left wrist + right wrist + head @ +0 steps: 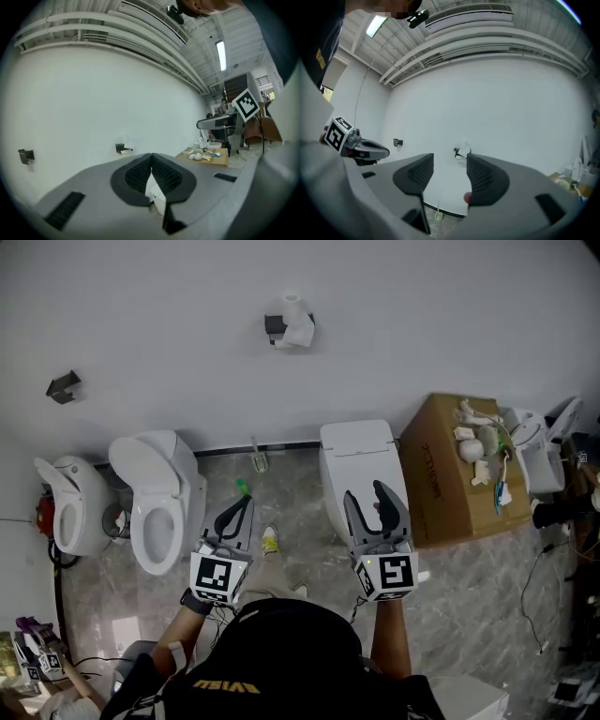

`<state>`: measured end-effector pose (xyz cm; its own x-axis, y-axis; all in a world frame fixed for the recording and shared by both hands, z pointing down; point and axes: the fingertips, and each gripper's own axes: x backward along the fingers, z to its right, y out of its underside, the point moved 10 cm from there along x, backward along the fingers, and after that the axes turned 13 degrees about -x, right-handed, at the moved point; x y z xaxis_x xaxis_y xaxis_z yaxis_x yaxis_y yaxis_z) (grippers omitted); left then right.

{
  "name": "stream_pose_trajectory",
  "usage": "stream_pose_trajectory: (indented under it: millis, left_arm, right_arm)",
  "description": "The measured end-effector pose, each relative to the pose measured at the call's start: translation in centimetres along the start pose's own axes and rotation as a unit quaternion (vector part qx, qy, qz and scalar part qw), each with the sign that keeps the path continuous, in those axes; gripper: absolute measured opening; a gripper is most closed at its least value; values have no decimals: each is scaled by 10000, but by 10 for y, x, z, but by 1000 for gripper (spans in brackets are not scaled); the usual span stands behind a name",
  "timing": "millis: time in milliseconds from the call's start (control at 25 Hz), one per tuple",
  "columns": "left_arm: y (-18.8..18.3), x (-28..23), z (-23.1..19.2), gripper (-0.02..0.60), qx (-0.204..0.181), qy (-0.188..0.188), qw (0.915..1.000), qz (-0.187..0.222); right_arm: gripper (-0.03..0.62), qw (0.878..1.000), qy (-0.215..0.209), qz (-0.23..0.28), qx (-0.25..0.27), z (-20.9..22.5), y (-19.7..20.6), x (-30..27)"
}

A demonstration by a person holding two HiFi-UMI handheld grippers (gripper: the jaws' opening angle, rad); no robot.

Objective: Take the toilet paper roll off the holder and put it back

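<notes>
Hanging on its black wall-mounted holder, the white toilet paper roll sits well apart from both tools. Left gripper: jaws pressed together, empty. Right gripper: jaws parted, nothing between (both low, near the person's waist).

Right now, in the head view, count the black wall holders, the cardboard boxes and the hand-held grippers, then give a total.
Black wall holders: 2
Cardboard boxes: 1
Grippers: 2 (left gripper, right gripper)
Total: 5
</notes>
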<state>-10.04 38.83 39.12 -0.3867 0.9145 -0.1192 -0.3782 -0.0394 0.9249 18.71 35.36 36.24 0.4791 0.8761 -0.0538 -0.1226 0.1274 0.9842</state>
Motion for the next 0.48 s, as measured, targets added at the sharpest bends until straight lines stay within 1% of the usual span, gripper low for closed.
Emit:
stream_pose_trajectory:
  millis: [120,240,320,480]
  left_arm:
    - [-1,-2,-6,11,-6,-88,9999,-46]
    - [6,-10,-19,11,-22,-145,9997,-210]
    - [11,-19,-27,11,22,-190,9994,-300]
    - [15,-45,-45,11,117,-173,9993,-312]
  right_arm:
    - [230,10000,24,-24,-37,7,-1,-8]
    - [251,9999,35,-71,-85,13,-1,-24]
    - [256,9998,64,-123,-120,20,-1,-38]
    - [264,9996,112,-212,-138,30,-7,-71]
